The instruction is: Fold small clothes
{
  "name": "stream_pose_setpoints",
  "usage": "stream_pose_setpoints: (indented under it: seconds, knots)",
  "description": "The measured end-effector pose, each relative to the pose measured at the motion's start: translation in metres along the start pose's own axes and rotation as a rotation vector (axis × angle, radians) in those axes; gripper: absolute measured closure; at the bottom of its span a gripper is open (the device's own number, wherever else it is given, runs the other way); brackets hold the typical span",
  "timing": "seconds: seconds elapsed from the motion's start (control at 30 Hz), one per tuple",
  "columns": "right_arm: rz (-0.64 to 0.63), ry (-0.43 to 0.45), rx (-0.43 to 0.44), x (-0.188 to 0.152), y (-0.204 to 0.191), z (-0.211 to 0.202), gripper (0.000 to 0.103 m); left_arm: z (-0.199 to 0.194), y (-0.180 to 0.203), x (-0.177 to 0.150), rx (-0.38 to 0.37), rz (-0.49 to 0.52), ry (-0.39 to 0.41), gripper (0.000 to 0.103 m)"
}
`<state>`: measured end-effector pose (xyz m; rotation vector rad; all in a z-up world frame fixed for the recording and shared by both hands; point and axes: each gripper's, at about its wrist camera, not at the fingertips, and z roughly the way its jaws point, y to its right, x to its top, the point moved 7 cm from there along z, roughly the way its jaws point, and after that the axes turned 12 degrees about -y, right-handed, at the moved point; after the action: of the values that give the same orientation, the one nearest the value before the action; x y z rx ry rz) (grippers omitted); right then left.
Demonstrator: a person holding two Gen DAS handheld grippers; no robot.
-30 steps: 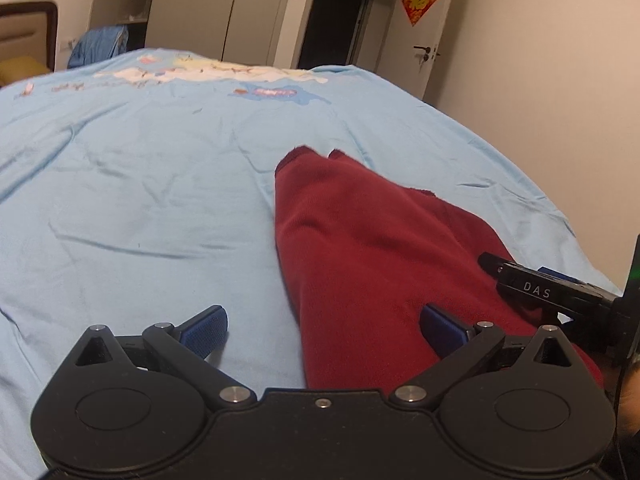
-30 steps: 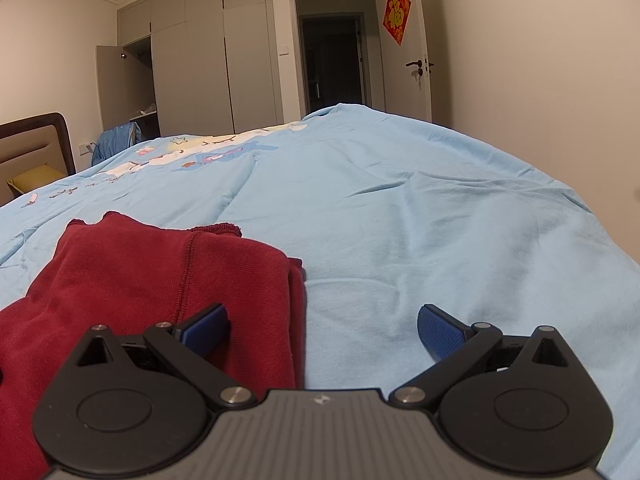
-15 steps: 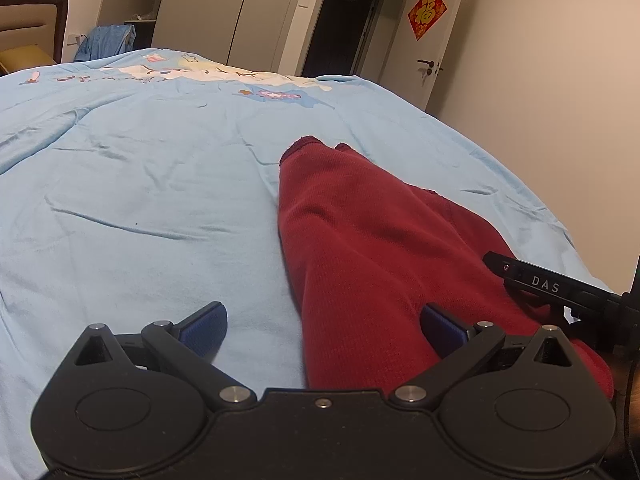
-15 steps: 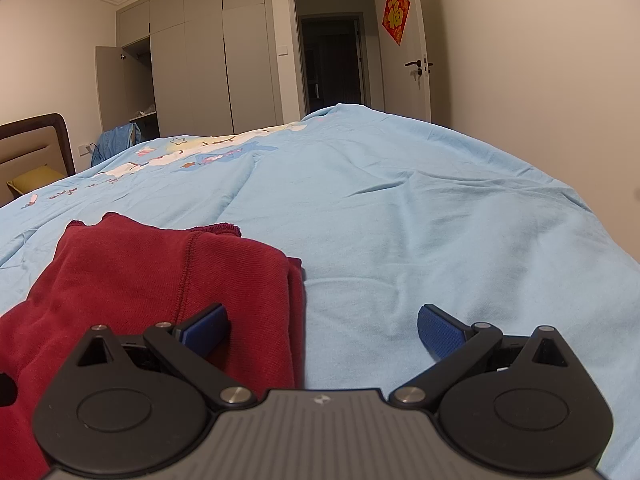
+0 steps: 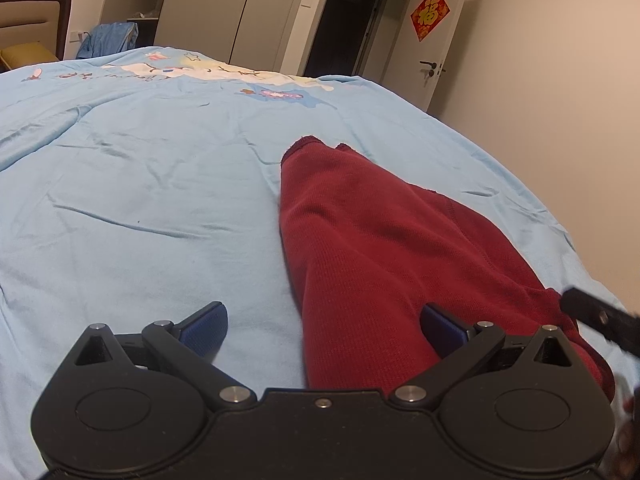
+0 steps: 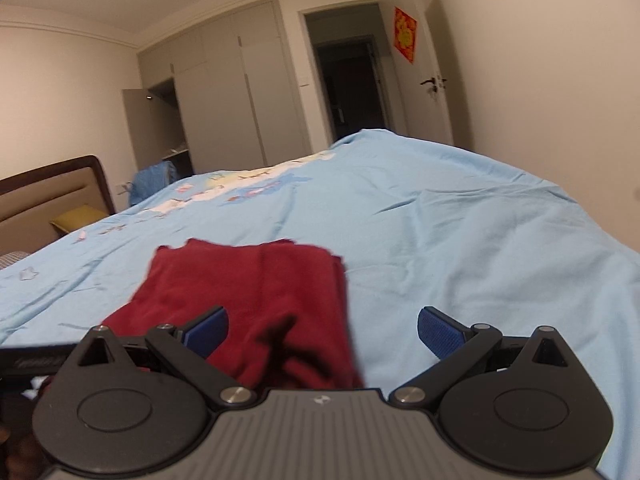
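A dark red knitted garment (image 5: 372,248) lies folded lengthwise on the light blue bedspread (image 5: 140,184). My left gripper (image 5: 324,326) is open and hovers over the garment's near left edge, holding nothing. In the right wrist view the same garment (image 6: 256,292) lies ahead and to the left. My right gripper (image 6: 322,330) is open above its near right edge, with nothing between the blue pads (image 6: 438,330). The right gripper's black body shows at the right edge of the left wrist view (image 5: 600,316).
The bedspread (image 6: 460,248) stretches far ahead and to both sides. A headboard (image 6: 52,192) and a yellow pillow (image 6: 78,218) stand at the far left. Wardrobes (image 6: 236,92), an open doorway (image 6: 352,84) and a wall (image 5: 560,80) bound the room.
My right gripper has lifted and drawn back, so the garment now looks smaller and farther ahead. The left gripper has tilted up slightly. Both stay open.
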<state>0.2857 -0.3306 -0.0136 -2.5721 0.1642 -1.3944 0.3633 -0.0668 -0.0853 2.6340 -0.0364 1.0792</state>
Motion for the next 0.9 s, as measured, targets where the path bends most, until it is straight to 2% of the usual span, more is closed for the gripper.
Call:
stream_pose_setpoints:
  seconds: [0.07, 0.17, 0.5, 0.7, 0.9]
  knots:
    - [-0.031, -0.006, 0.009, -0.010, -0.008, -0.005, 0.000, 0.000, 0.000, 0.000, 0.000, 0.000, 0.000, 0.000]
    - [-0.076, -0.030, -0.025, -0.023, -0.016, 0.000, 0.000, 0.000, 0.001, 0.000, 0.008, 0.005, -0.002, 0.000]
    - [-0.050, -0.036, -0.050, -0.037, -0.008, 0.013, 0.000, -0.018, 0.006, 0.004, 0.052, 0.030, -0.025, 0.001]
    - [-0.040, -0.034, -0.041, -0.039, -0.008, 0.013, 0.000, -0.042, 0.009, -0.004, 0.031, 0.098, -0.007, 0.001]
    - [-0.040, -0.034, -0.041, -0.039, -0.008, 0.013, 0.000, -0.033, -0.004, -0.014, -0.031, 0.013, -0.046, 0.000]
